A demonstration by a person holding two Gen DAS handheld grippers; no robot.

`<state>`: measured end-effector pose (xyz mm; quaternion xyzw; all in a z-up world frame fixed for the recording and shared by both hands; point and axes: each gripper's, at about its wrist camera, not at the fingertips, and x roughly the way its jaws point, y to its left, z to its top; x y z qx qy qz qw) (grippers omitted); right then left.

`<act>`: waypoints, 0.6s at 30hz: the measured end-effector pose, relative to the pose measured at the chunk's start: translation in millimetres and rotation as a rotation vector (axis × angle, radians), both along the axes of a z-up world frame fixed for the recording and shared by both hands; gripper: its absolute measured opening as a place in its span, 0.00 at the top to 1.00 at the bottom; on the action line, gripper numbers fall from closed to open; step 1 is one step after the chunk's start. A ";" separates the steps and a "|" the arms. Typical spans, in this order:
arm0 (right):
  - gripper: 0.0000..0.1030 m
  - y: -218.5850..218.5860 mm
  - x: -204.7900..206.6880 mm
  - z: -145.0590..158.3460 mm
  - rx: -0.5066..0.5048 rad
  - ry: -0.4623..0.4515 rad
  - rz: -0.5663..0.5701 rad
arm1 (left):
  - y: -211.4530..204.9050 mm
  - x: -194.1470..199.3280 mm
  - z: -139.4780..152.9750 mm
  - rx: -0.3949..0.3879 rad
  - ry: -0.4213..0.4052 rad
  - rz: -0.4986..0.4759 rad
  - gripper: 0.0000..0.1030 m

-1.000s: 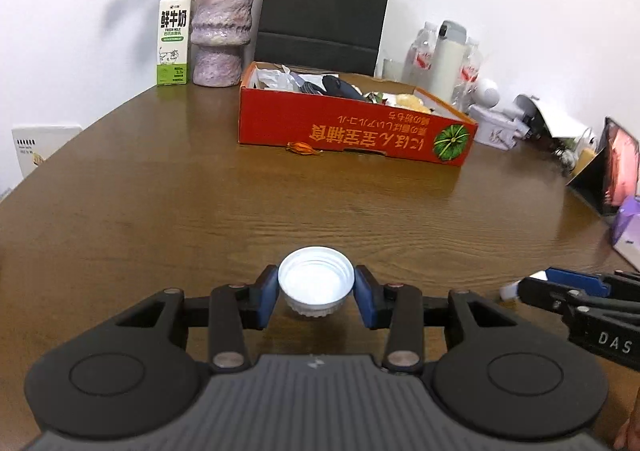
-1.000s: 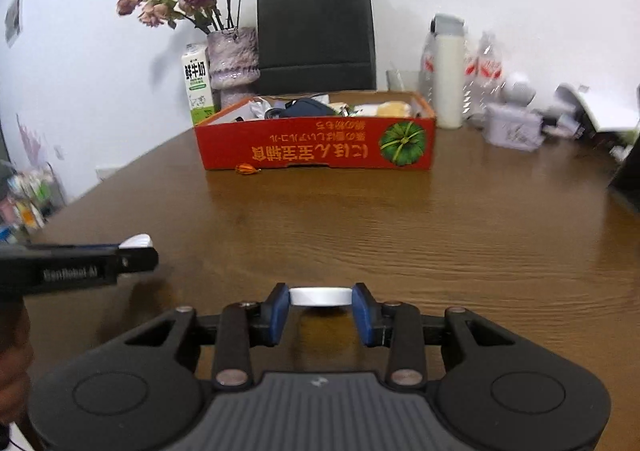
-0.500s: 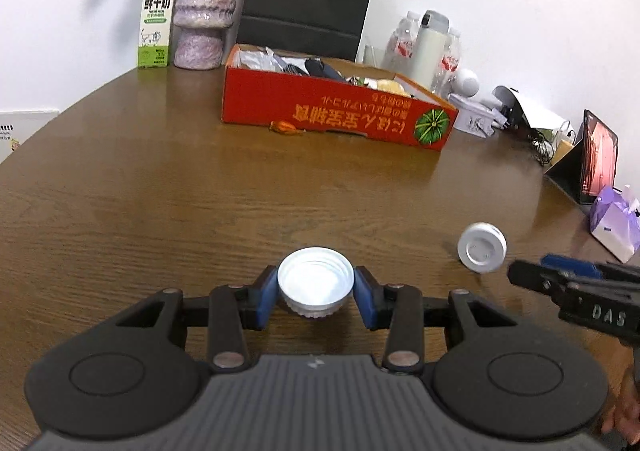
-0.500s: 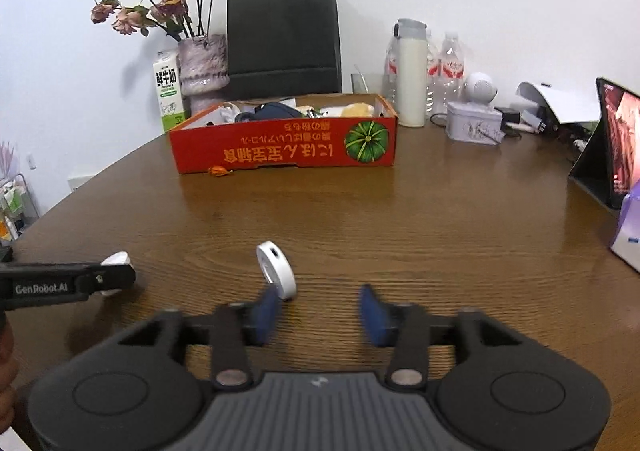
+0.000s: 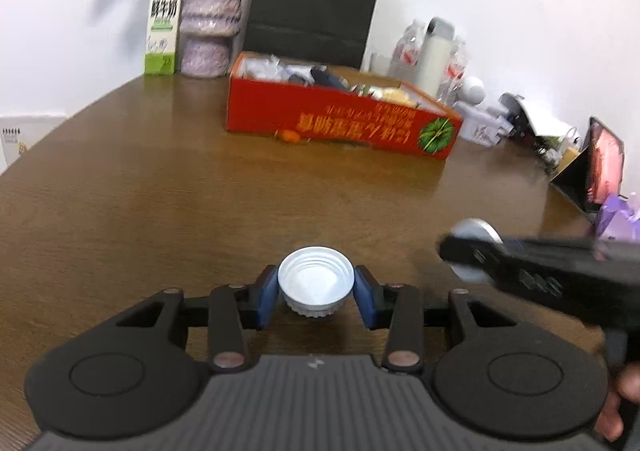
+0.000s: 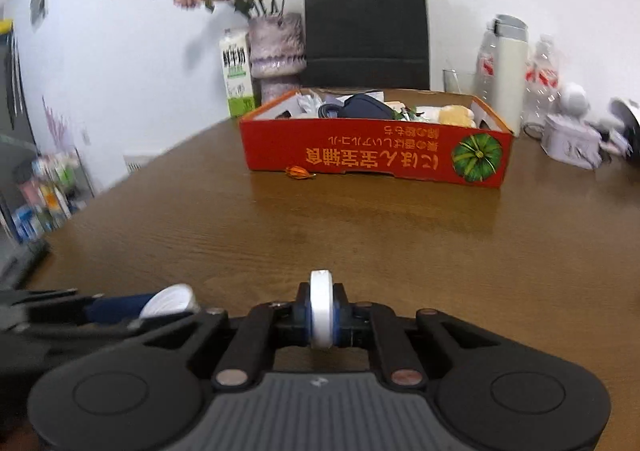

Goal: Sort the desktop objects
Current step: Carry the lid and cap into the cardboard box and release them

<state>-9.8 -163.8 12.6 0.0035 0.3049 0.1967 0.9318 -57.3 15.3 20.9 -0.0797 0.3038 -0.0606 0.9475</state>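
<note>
My left gripper (image 5: pixel 316 293) is shut on a white bottle cap (image 5: pixel 316 285), open side up, held above the wooden table (image 5: pixel 160 203). My right gripper (image 6: pixel 321 311) is shut on a second white cap (image 6: pixel 321 307), gripped on its flat faces and standing on edge. This cap also shows in the left wrist view (image 5: pixel 476 255), behind the right gripper's black finger. The left gripper's cap also shows in the right wrist view (image 6: pixel 170 303), at lower left. A red cardboard box (image 6: pixel 372 155) with several items inside stands at the far side of the table.
A small orange object (image 6: pixel 298 172) lies in front of the box. Behind the box stand a milk carton (image 5: pixel 162 37), a vase (image 5: pixel 210 31) and a black paper bag (image 5: pixel 316 11). Bottles (image 6: pixel 504 71), a white tin (image 6: pixel 570 145) and a tablet (image 5: pixel 602 167) sit at the right.
My right gripper let go of its cap, which stood on edge on the table, then closed on it again across its flat faces. The left gripper kept its cap and shifted view slightly.
</note>
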 end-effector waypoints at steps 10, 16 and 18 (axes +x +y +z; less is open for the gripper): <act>0.92 -72.3 -10.5 87.9 -0.006 -0.224 -0.140 | 6.0 58.4 94.6 -0.011 -0.241 -0.063 0.61; 0.92 -81.8 114.8 121.6 0.074 -0.175 -0.126 | -5.9 182.0 102.0 0.056 -0.169 -0.033 0.61; 0.92 -81.5 170.0 113.4 0.095 -0.101 -0.137 | -4.7 228.1 89.3 0.026 -0.077 -0.040 0.61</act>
